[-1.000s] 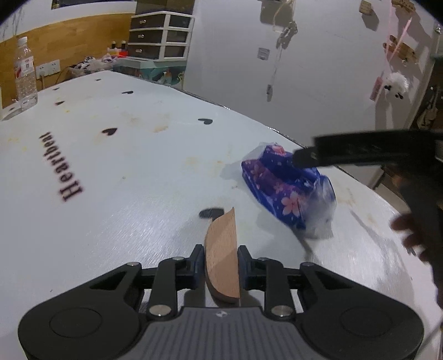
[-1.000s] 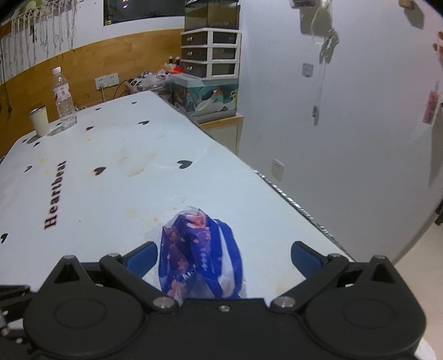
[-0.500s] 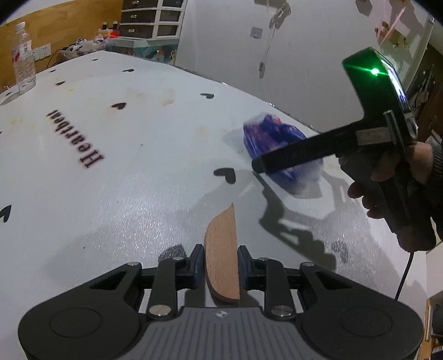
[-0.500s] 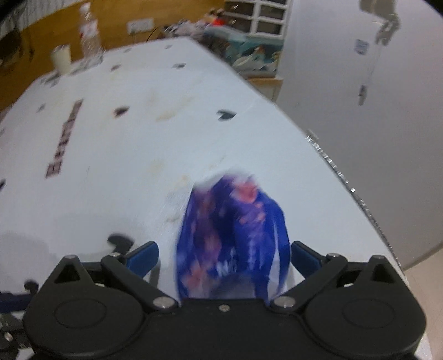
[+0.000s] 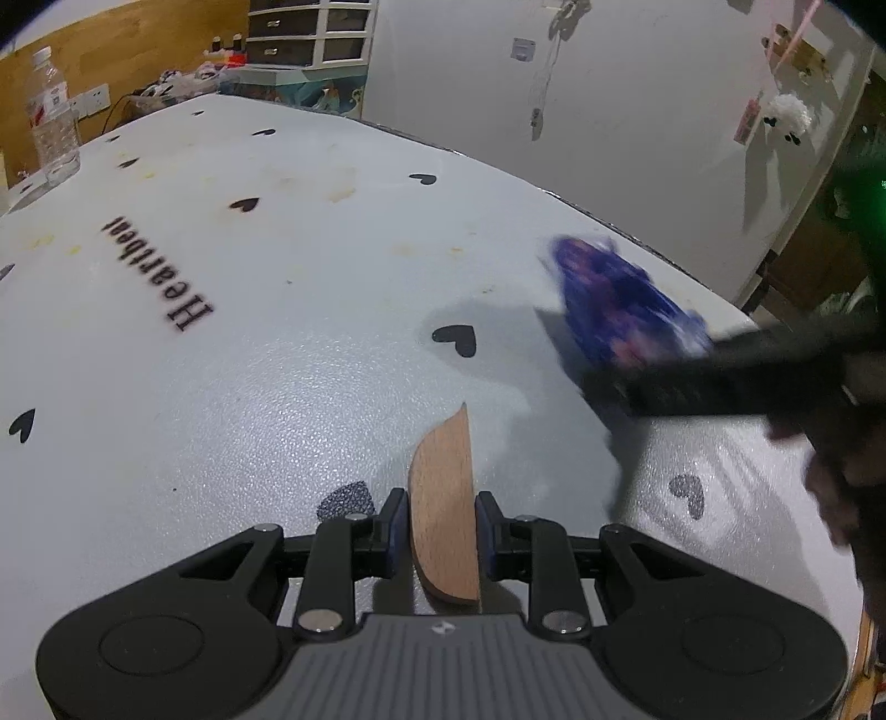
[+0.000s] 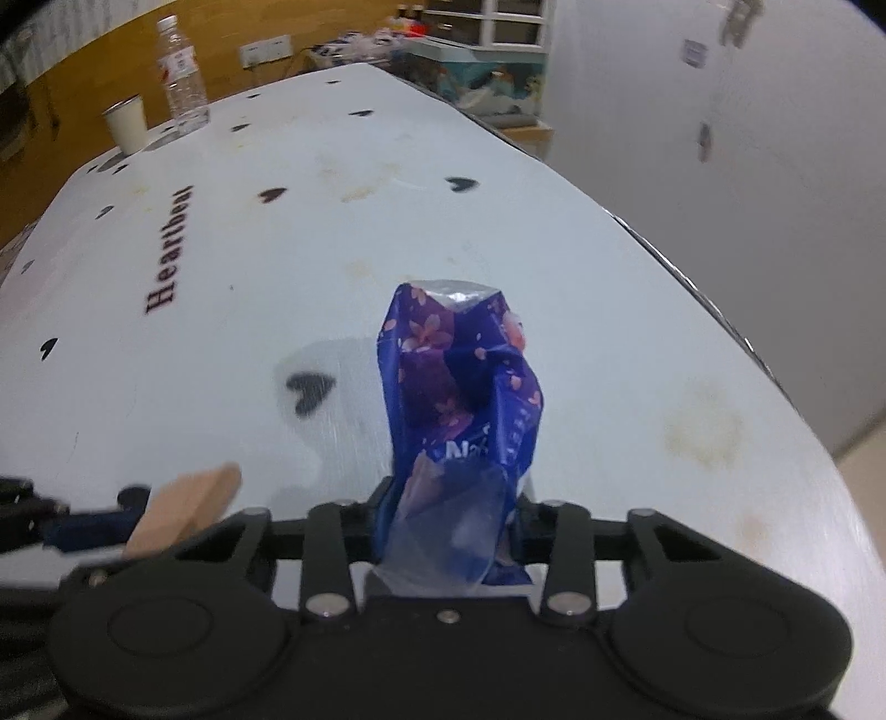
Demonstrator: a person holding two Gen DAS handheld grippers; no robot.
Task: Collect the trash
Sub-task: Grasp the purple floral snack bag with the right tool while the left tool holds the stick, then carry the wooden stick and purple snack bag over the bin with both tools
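1. On the white worktop [image 6: 581, 266], printed with black hearts and the word "Heartbeat": blue flowered wrapper [image 6: 459, 410], crumpled, standing up between the two fingers of the right tool [image 6: 451, 526].
2. Right tool: jaws just closed in, pads now pressing the wrapper's clear lower end from both sides; wrapper's silver-lined top pointing toward the far end of the worktop.
3. From the left wrist view: same wrapper [image 5: 620, 310] blurred, near the right edge of the worktop, with the right tool [image 5: 692, 382] as a dark bar laid across it and a hand [image 5: 847, 476] behind, at far right.
4. Left tool [image 5: 440, 526]: closed tight on a flat wooden piece [image 5: 446, 498] with one curved edge, held upright on its edge, tip pointing forward over the worktop.
5. In the right wrist view: wooden piece [image 6: 183, 507] low at the left, just beside the right tool's body.
6. Far left end of the worktop: clear water bottle [image 6: 185, 83] and a white cup [image 6: 127, 124], side by side, well apart from the wrapper.
7. Beyond the far end: drawer unit [image 5: 310, 33] against a wood-panelled wall.
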